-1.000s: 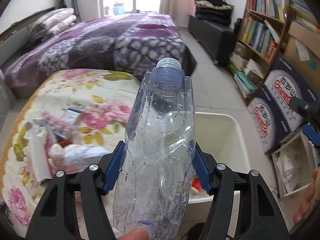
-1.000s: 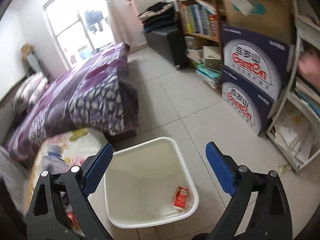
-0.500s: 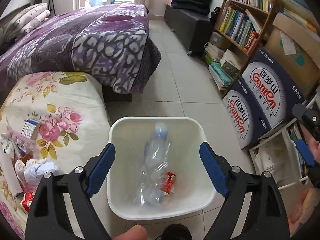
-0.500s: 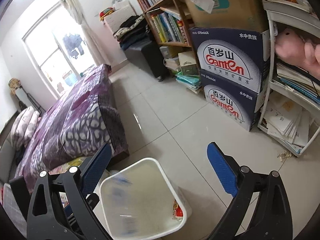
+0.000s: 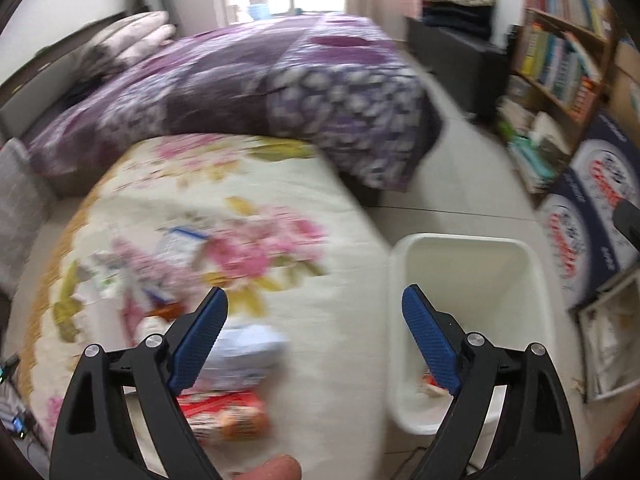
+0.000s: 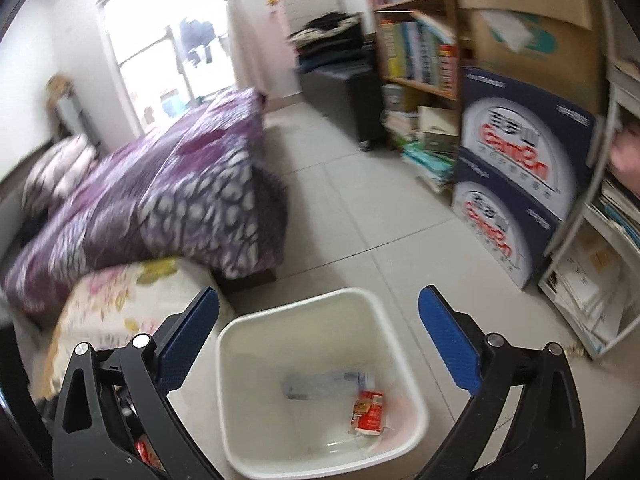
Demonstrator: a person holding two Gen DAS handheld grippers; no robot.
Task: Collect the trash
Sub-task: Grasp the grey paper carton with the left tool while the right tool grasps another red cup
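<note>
My left gripper [image 5: 313,292] hangs over the flowered cover [image 5: 280,184], its jaws opening with nothing between them. Blurred trash lies under and left of it: a red packet [image 5: 224,412], a crumpled white wrapper [image 5: 248,344] and a small carton [image 5: 180,240]. The white bin [image 5: 468,240] stands on the floor to its right. My right gripper [image 6: 319,292] hovers above the bin [image 6: 240,328], its jaws also opening and empty. A clear plastic bottle [image 6: 320,384] and a red packet [image 6: 368,406] lie on the bin's bottom.
A bed with a purple quilt [image 5: 280,76] lies beyond the flowered cover. Bookshelves [image 6: 416,52], two stacked blue cartons [image 6: 516,184] and a white rack of papers [image 6: 592,280] line the right wall. Grey tiled floor [image 6: 352,200] runs between. A thumb [image 5: 276,468] shows at the bottom edge.
The left gripper let go of the clear bottle, which dropped into the bin, then swung left over the flowered cover. The right gripper's view tipped down over the bin.
</note>
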